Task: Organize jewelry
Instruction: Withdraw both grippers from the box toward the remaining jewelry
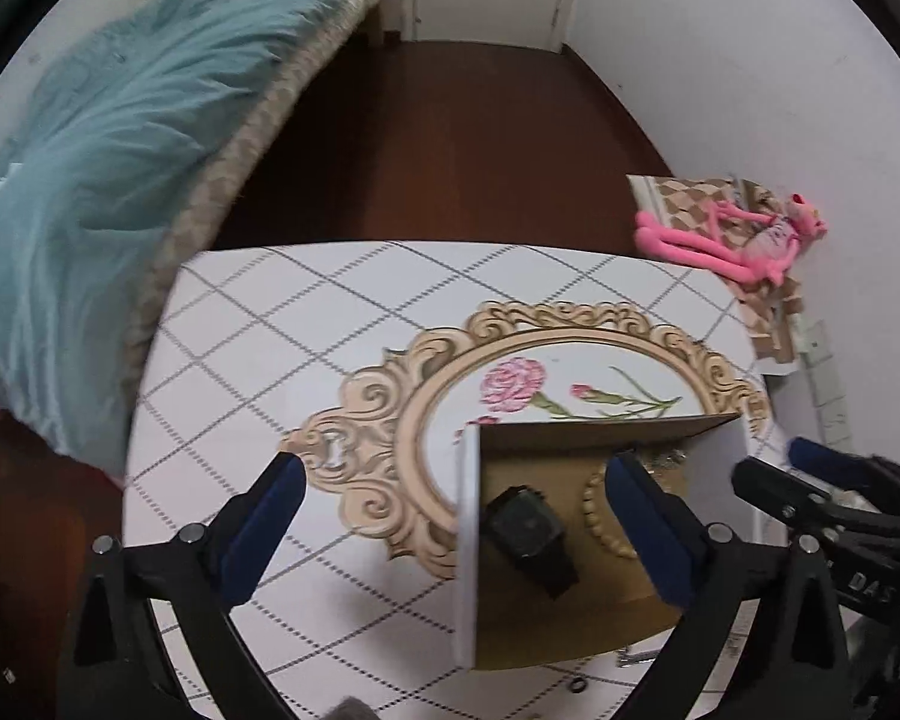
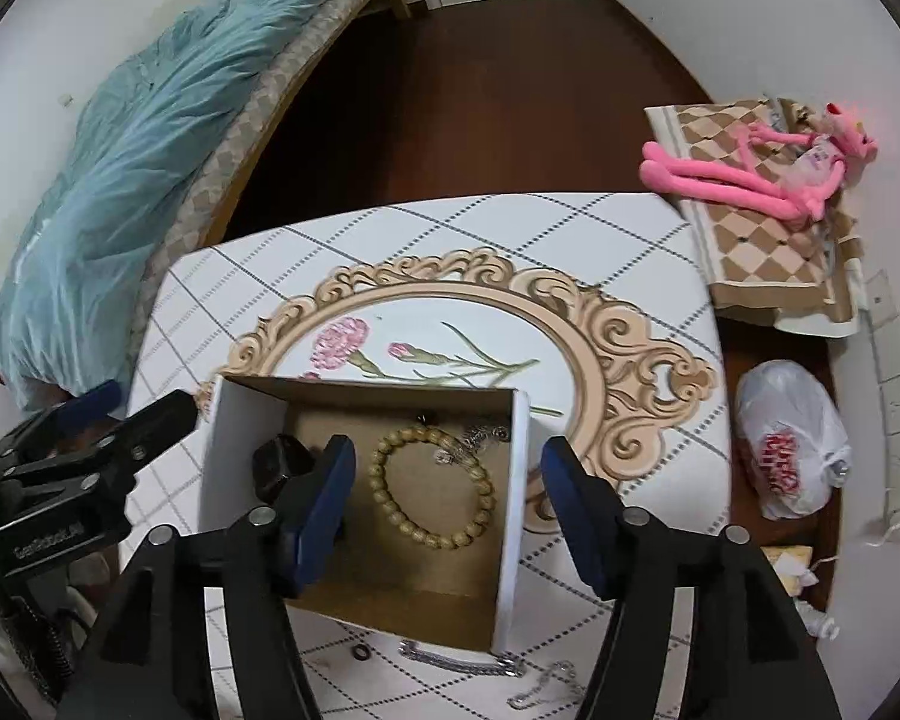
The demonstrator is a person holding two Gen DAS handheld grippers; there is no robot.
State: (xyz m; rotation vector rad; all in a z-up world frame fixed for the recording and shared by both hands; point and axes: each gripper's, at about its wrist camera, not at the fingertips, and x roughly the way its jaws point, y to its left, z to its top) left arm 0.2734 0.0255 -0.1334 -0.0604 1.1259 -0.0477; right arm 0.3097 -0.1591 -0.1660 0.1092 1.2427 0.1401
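Left hand-held gripper (image 1: pixel 450 522): released, fingers spread wide, one over the bare table (image 1: pixel 240 360), the other over the box interior; holds nothing. Cardboard box (image 2: pixel 513 480), white outside and brown inside, open-topped, stands on the table over the printed floral medallion. Contents, left to right: black watch (image 2: pixel 279 465) against the left wall; wooden bead bracelet (image 2: pixel 432 489) lying flat mid-floor; silver chain (image 2: pixel 480 441) bunched near the far right corner. Right hand-held gripper (image 2: pixel 444 510): released, empty, fingers straddling the box's right half, one inside, one outside the right wall. Outstanding items on the table just in front of the box: small dark ring (image 2: pixel 361 653), silver link bracelet (image 2: pixel 459 663), thin silver chain (image 2: pixel 546 687). Step judged: between placements, three pieces boxed, three not. Next move calls for drawing a gripper back toward the near edge, lowering onto one loose piece, probably the link bracelet, and pinching it close against the tabletop.
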